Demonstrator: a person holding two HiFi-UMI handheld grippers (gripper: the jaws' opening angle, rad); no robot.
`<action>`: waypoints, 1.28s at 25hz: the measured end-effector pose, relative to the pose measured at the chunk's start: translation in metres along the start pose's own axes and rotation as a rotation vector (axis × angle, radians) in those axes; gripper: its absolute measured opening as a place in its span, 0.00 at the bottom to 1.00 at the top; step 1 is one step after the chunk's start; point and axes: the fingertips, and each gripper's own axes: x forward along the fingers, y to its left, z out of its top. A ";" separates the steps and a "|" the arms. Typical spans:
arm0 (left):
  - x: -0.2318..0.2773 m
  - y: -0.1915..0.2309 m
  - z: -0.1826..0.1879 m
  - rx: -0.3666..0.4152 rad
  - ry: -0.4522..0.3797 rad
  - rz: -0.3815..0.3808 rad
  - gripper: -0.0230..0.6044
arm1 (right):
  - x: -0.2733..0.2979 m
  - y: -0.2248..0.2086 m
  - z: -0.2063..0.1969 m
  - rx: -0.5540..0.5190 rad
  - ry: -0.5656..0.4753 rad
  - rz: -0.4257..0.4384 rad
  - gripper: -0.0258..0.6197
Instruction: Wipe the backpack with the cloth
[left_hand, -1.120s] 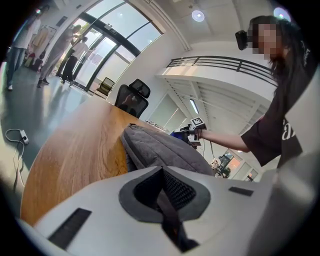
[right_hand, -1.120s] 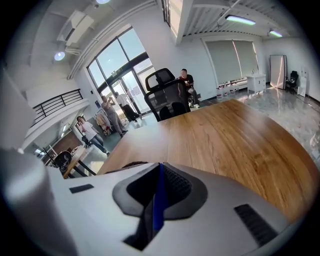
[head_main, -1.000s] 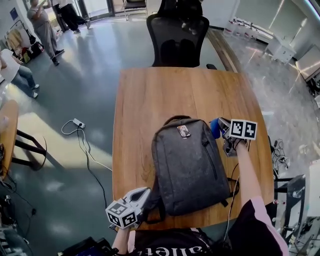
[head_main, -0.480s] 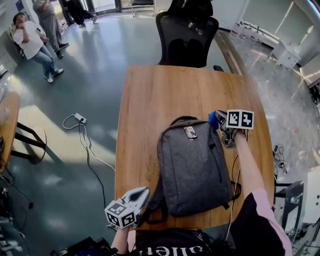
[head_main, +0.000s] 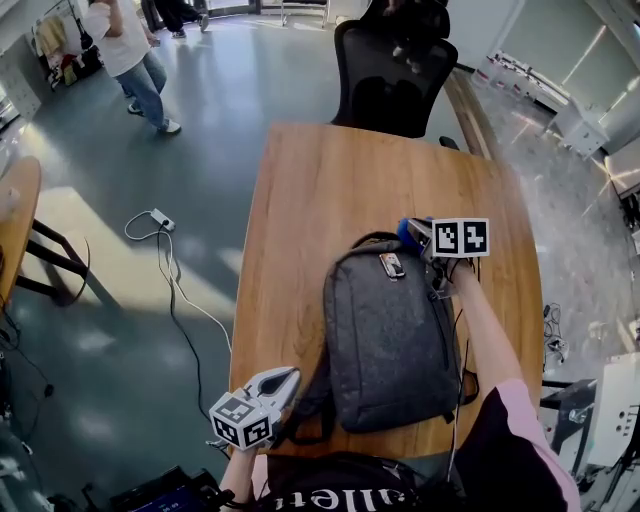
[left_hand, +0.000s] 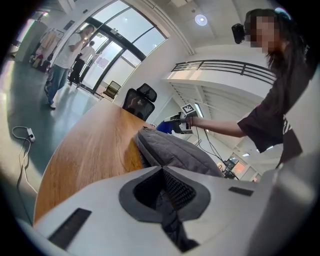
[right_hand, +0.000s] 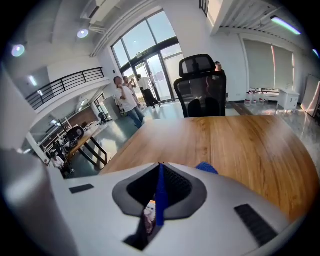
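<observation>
**Backpack (head_main: 388, 340) flat on the table (head_main: 330, 200) near our edge, cloth (head_main: 407, 231) at its top end**
Our right gripper (head_main: 420, 233) is pinched tight on the blue cloth beside the top handle. Our left gripper (head_main: 287, 381) is clamped on a strap (head_main: 306, 402) at the bottom corner. If we drag hard, the cloth may slip from that thin pinch, or the bag may slide off the table edge.

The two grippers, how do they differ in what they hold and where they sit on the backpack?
The left gripper is clamped on a dark strap, while the right gripper is clamped on the blue cloth. The left gripper sits at the near bottom corner of the backpack; the right gripper sits at its far top end. Both are shut.
</observation>
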 end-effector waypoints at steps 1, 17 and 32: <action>-0.002 0.002 0.000 -0.002 -0.003 0.005 0.04 | 0.004 0.009 0.000 -0.008 0.005 0.012 0.09; -0.036 0.024 0.001 -0.063 -0.106 0.058 0.04 | 0.052 0.142 -0.007 -0.140 0.081 0.170 0.09; -0.073 0.036 -0.003 -0.081 -0.152 0.110 0.04 | 0.046 0.212 -0.051 -0.218 0.171 0.264 0.09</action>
